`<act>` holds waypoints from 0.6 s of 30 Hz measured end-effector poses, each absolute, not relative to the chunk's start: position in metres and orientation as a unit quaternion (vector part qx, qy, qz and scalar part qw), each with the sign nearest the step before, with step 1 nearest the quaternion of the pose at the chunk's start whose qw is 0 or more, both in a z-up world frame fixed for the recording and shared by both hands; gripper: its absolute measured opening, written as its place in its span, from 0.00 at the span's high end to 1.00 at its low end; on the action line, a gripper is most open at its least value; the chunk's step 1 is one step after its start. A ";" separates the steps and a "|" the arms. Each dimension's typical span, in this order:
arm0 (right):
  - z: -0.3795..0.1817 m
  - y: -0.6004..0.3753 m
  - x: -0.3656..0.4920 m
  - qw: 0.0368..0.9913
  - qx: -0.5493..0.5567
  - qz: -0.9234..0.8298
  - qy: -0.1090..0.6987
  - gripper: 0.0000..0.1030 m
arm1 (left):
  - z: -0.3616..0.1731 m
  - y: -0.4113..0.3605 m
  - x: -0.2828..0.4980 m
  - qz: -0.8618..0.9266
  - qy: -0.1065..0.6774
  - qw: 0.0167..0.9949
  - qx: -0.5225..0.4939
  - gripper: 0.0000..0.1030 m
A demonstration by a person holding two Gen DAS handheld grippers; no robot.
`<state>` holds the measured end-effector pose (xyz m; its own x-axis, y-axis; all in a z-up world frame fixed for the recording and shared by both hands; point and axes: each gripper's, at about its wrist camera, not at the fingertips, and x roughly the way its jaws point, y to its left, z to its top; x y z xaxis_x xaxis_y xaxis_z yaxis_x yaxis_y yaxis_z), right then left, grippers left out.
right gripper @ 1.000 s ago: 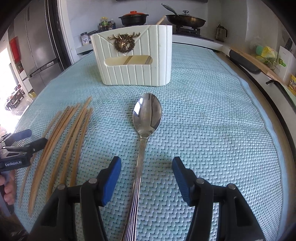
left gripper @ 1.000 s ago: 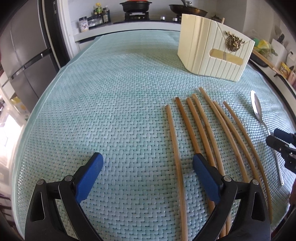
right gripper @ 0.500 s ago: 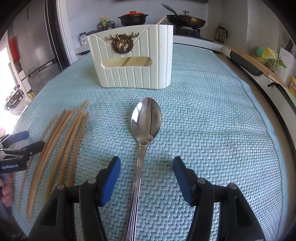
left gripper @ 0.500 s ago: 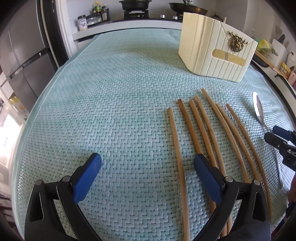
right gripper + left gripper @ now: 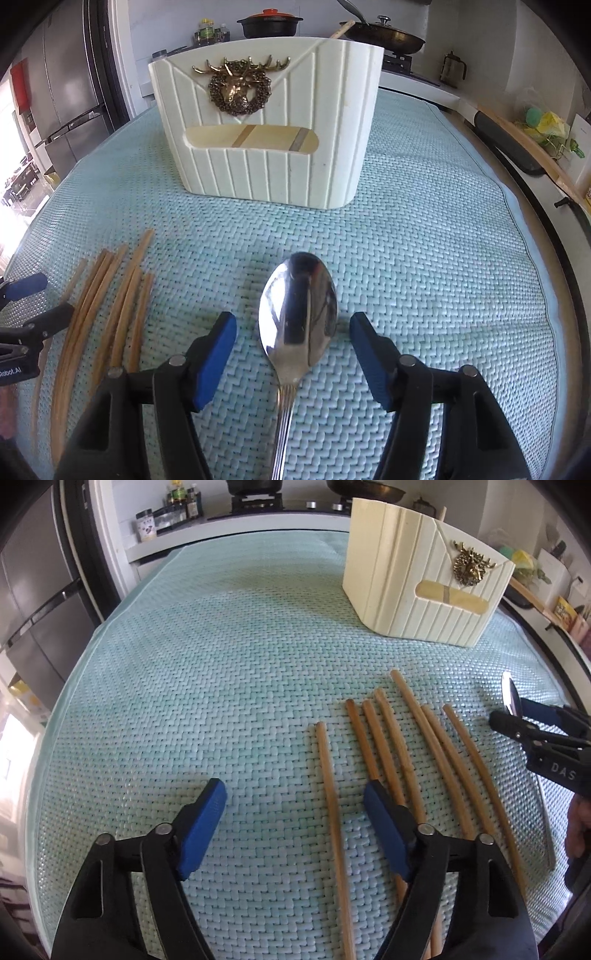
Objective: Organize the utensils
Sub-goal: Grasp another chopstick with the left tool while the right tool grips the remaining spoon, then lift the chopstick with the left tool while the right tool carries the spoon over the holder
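Several wooden chopsticks (image 5: 402, 753) lie side by side on the pale green woven mat (image 5: 221, 664); they also show in the right wrist view (image 5: 122, 302). My left gripper (image 5: 295, 816) is open above the mat, with the leftmost chopstick between its jaws. A metal spoon (image 5: 297, 317) lies bowl-forward on the mat. My right gripper (image 5: 293, 343) is open, its jaws on either side of the spoon's bowl, not touching it. A cream ribbed utensil holder (image 5: 266, 122) with a brass deer emblem stands upright behind; it also shows in the left wrist view (image 5: 424, 579).
A stove with a pot (image 5: 269, 24) and a pan (image 5: 384, 35) stands beyond the mat's far edge. A grey fridge (image 5: 70, 81) is at the left. A counter edge with a wooden strip (image 5: 524, 147) runs along the right.
My right gripper has moved forward along the spoon from the handle to the bowl. My left gripper has moved forward a little over the chopsticks. Both stayed open.
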<state>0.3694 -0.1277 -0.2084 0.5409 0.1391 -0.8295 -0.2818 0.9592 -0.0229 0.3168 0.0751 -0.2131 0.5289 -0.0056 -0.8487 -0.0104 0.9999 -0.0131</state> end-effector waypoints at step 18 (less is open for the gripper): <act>-0.146 -0.172 0.365 0.902 -0.001 0.199 0.384 0.60 | -0.172 0.079 0.315 -0.031 0.431 0.901 -0.035 0.97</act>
